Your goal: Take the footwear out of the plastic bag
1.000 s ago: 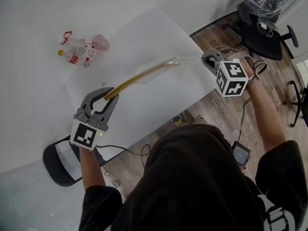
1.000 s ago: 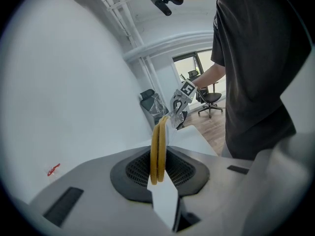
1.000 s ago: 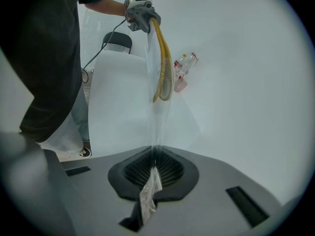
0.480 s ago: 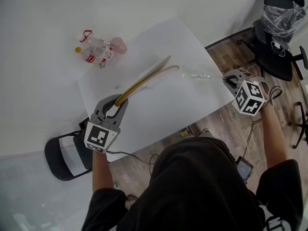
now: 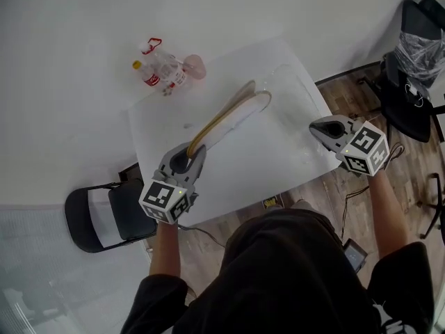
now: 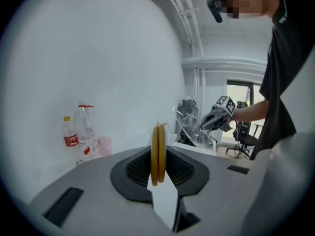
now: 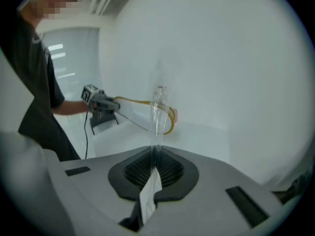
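A pair of thin flat slippers with tan soles stretches across the white table. My left gripper is shut on their near end, and the two soles stand on edge between its jaws. My right gripper is shut on a clear plastic bag, which rises from its jaws as a thin crumpled strip. The bag reaches towards the slippers' far tip. Whether the tip is still inside it I cannot tell.
Plastic bottles and a pink cup stand on the floor beyond the table's far corner. A folding chair stands left of the table, and an office chair with plastic wrap at the far right.
My right gripper has drawn the bag to the right, away from the slippers, which now lie farther out of it. Both grippers have rolled, and the left has shifted slightly.
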Available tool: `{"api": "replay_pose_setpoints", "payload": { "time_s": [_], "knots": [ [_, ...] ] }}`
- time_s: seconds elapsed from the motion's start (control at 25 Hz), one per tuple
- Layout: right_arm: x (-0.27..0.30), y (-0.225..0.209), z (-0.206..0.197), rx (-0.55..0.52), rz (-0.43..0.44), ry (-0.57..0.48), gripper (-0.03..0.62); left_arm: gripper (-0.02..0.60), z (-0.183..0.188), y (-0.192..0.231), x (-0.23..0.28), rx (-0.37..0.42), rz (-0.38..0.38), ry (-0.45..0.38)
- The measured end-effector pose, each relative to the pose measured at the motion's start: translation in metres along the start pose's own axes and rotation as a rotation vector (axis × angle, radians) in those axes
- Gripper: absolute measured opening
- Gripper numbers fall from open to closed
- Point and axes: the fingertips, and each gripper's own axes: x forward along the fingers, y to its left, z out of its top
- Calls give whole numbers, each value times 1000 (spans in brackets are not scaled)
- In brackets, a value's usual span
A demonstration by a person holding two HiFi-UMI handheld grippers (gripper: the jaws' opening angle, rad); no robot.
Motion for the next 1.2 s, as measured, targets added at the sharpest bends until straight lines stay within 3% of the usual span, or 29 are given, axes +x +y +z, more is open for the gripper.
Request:
{"api": "replay_pose_setpoints", "payload": {
  "time_s": [0.24, 0.52, 0.8, 1.04, 1.2],
  "knots": [
    [30, 6, 14, 429, 59, -140, 17, 77, -30, 14, 5, -354, 41, -44],
    [72, 0, -37, 774, 82, -94, 17, 77, -89, 13, 29, -496, 76, 62],
    [114, 0, -105, 887, 9, 120, 17, 77, -132, 27, 35, -613, 170, 117],
    [121, -3, -140, 816, -97, 323, 18, 78, -149, 31, 34, -603, 212, 178],
    [121, -6, -146, 773, -145, 364, 23, 87, -159, 31, 33, -572, 222, 226]
  ]
}}
